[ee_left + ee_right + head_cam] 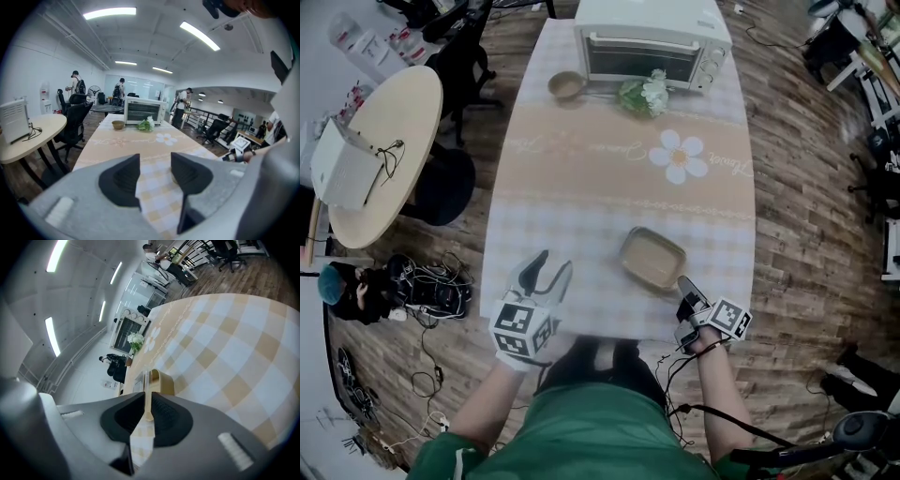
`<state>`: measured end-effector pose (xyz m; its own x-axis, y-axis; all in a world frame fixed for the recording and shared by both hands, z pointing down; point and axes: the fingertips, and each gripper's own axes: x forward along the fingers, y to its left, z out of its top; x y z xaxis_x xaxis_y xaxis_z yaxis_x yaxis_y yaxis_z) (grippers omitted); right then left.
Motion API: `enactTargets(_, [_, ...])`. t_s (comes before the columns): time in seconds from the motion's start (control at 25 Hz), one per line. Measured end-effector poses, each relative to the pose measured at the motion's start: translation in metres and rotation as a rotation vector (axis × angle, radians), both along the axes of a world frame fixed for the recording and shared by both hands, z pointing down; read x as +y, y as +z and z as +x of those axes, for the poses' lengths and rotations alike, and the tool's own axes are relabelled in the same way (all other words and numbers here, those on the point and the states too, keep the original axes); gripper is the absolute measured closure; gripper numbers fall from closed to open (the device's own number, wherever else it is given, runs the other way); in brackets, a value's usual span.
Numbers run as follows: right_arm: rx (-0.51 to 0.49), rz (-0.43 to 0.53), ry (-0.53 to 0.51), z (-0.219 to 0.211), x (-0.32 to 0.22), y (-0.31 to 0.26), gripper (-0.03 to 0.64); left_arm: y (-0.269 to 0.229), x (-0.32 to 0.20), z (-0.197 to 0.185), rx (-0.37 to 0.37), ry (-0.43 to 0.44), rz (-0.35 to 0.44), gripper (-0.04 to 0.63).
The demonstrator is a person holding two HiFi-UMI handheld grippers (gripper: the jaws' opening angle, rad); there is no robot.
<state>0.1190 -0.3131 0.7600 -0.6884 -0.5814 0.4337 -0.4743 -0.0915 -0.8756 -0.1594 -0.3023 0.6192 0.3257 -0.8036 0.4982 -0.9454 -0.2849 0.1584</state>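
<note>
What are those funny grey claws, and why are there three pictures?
Those claws are grabbing tools. A person holds one in each hand. One picture comes from a camera on the person's head, looking down. The other two come from little cameras riding on each tool. On the table with the checked cloth lie a tan tray, a small bowl, a leafy bunch with white flowers, and a toaster oven at the far end. The left tool is open and holds nothing. The right tool looks pinched shut on the tray's near rim.
</note>
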Motion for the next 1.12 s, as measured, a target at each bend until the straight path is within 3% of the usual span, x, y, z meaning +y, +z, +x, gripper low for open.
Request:
enactTargets(0.24, [-0.011, 0.067, 0.010, 0.002, 0.005, -0.025, 0.577, -0.013, 0.003, 0.006, 0.006, 0.014, 0.028, 0.393])
enactTargets(0.88, [0.142, 0.339, -0.075, 0.009, 0.027, -0.111, 0.577, -0.056, 0.024, 0.023, 0.025, 0.039, 0.102, 0.397])
enactTargets(1.12, [0.134, 0.435, -0.059, 0.007, 0.036, -0.165, 0.577, -0.076, 0.034, 0.023, 0.022, 0.034, 0.138, 0.399])
